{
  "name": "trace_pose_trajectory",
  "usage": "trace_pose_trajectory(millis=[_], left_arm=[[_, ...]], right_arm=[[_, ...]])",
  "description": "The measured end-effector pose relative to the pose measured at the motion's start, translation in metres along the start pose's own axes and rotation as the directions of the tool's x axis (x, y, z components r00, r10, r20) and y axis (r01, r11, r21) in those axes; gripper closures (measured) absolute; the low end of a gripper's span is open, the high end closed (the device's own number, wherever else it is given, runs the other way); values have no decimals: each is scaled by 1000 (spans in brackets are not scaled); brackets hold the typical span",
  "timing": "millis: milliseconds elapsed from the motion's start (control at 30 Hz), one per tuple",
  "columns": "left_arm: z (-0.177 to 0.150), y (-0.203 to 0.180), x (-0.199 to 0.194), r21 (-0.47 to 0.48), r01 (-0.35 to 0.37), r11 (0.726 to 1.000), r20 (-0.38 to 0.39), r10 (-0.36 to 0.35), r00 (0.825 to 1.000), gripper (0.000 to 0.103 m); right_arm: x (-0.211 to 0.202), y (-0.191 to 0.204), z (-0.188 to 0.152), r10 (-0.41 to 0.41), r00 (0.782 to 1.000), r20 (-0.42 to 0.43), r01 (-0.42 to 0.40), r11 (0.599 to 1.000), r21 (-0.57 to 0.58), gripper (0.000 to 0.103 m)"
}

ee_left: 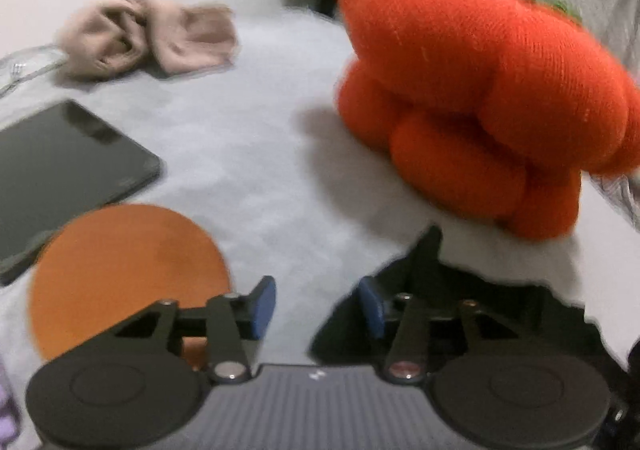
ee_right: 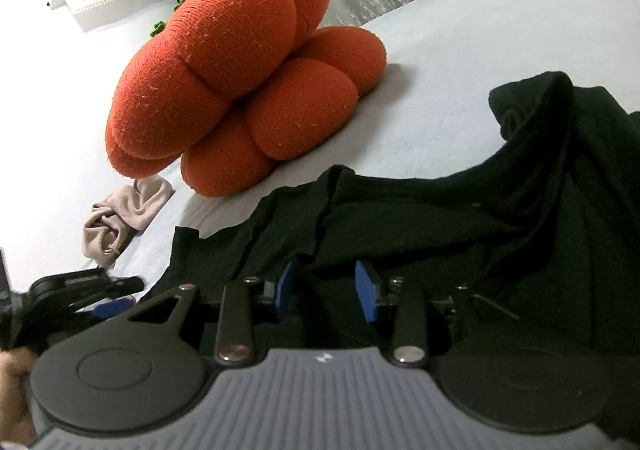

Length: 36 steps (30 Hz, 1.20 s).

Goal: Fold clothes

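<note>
Black garment [ee_right: 460, 218]: lies rumpled on the pale bed sheet [ee_right: 460, 62], just in front of the right tool; its long run goes from lower left up to the right, where one fold stands raised near the frame edge. In the left view a corner of it [ee_left: 436, 286] shows beside the right fingertip.
Right tool [ee_right: 326, 290]: low and level over the garment, pointing along the bed toward the orange knot cushion [ee_right: 240, 82]; blue pads [ee_right: 366, 292] stand narrowly apart with black cloth bunched between them, contact unclear.
Left tool [ee_left: 316, 306]: held above the sheet, tipped downward, pads wide apart with nothing between them; in the right view it [ee_right: 80, 290] shows at the far left.
Beige cloth [ee_left: 152, 38]: crumpled, well apart from the garment.
Nearby: dark tablet [ee_left: 68, 170] and orange disc [ee_left: 128, 274] lie on the bed at left.
</note>
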<state>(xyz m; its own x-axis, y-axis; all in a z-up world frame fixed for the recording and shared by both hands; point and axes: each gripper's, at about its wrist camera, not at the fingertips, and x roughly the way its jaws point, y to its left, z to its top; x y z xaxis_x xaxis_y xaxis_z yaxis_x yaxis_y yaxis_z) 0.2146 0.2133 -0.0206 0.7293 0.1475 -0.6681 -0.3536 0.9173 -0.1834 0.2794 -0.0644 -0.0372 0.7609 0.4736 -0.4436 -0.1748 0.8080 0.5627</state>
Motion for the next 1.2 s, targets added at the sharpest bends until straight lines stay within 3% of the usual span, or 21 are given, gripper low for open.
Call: trace_pose_trajectory(millis=[67, 100, 167, 233, 300, 333, 400, 467, 567, 667, 733, 833, 867, 933, 967, 1100, 1200], left_arm=[[-3, -8, 2, 53, -15, 998, 6, 15, 1000, 56], [-5, -14, 1, 90, -11, 996, 5, 11, 1000, 76], [-8, -23, -3, 151, -12, 988, 7, 11, 1000, 102], [-9, -28, -9, 173, -66, 983, 36, 61, 997, 102], [-10, -31, -16, 179, -212, 961, 102, 197, 975, 102], [-9, -30, -18, 172, -253, 952, 120, 234, 965, 102], [-6, -26, -18, 164, -280, 946, 121, 263, 957, 99], [-1, -18, -18, 134, -258, 957, 122, 242, 962, 93], [8, -7, -19, 81, -201, 976, 120, 191, 974, 61], [18, -4, -4, 28, -29, 999, 80, 26, 996, 53], [24, -2, 19, 26, 116, 993, 32, -117, 993, 48], [24, -2, 45, 38, 186, 982, 10, -187, 982, 49], [22, -4, 47, 53, 181, 982, 23, -183, 983, 51], [19, -14, 46, 112, 148, 983, 23, -152, 988, 91], [17, -18, 44, 132, 122, 984, 29, -127, 991, 101], [14, -27, 40, 161, -26, 987, 86, 12, 996, 101], [11, -29, 50, 196, -162, 967, 117, 141, 983, 101]], right_arm=[[0, 0, 0, 1, 1000, -1, -1, 1000, 0, 64], [0, 0, 0, 1, 1000, -1, -1, 1000, 1, 64], [0, 0, 0, 0, 1000, 0, 0, 1000, 2, 64], [0, 0, -1, -2, 1000, 1, 2, 1000, 4, 64], [0, 0, -1, -3, 1000, 3, 3, 1000, 5, 64], [0, 0, -1, -3, 1000, 3, 3, 1000, 6, 64], [0, 0, 0, -3, 1000, 3, 3, 1000, 6, 64], [0, 0, -1, -3, 1000, 3, 3, 1000, 7, 64], [-1, 0, -1, -4, 1000, 3, 4, 1000, 7, 63], [-1, 1, -1, -5, 1000, 4, 5, 1000, 7, 63], [-1, 0, -1, -5, 1000, 4, 5, 1000, 6, 63], [-1, 0, -1, -5, 1000, 3, 5, 1000, 5, 63], [-1, 0, 0, -4, 1000, 3, 4, 1000, 5, 64], [-1, 0, 0, -4, 1000, 2, 4, 1000, 6, 64], [-1, 0, 0, -4, 1000, 1, 4, 1000, 6, 63], [-1, 2, 0, -8, 1000, 5, 8, 1000, 5, 64], [-2, 3, -1, -16, 1000, 7, 16, 1000, -1, 64]])
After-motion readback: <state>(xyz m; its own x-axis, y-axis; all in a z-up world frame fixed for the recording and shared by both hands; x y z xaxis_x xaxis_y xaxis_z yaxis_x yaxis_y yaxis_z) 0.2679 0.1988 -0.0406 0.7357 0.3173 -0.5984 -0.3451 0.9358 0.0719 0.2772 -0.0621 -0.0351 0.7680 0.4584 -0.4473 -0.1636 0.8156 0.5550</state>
